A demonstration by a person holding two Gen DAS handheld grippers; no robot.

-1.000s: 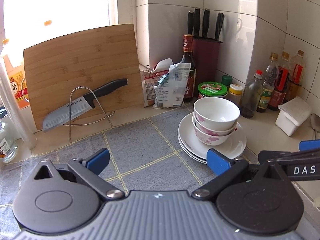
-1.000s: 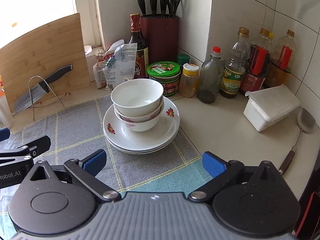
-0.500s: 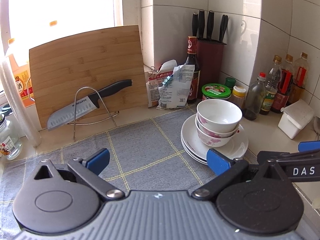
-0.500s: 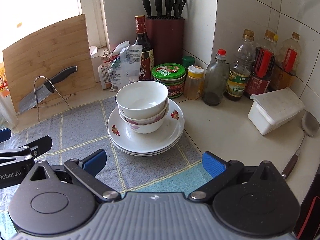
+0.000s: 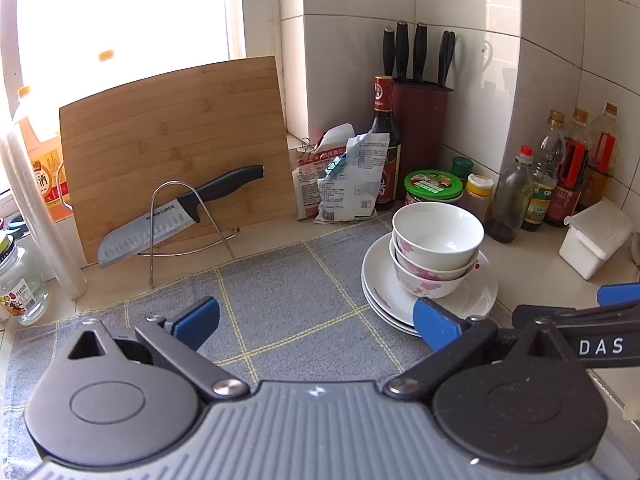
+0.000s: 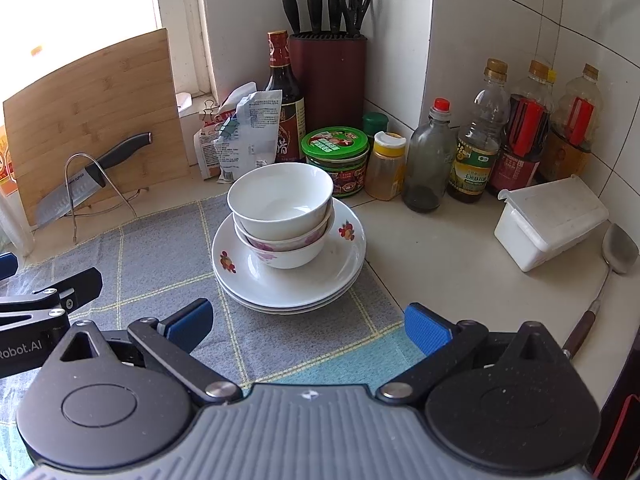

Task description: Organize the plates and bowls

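White crockery decides it: from the left gripper (image 5: pixel 316 322), fingers apart and empty, the bowls (image 5: pixel 436 254) nested on stacked plates (image 5: pixel 376 280) lie off to its right; the right gripper (image 6: pixel 308 322) (also spread, empty) faces them squarely and sits nearer.

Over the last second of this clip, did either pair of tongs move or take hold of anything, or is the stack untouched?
Both tongs drew back a little from the dish stack: the left tongs and the right tongs now see slightly more of the counter. Neither gripped or released anything; both remain open and empty. The two bowls are nested on the plates as before, on the grey cloth.
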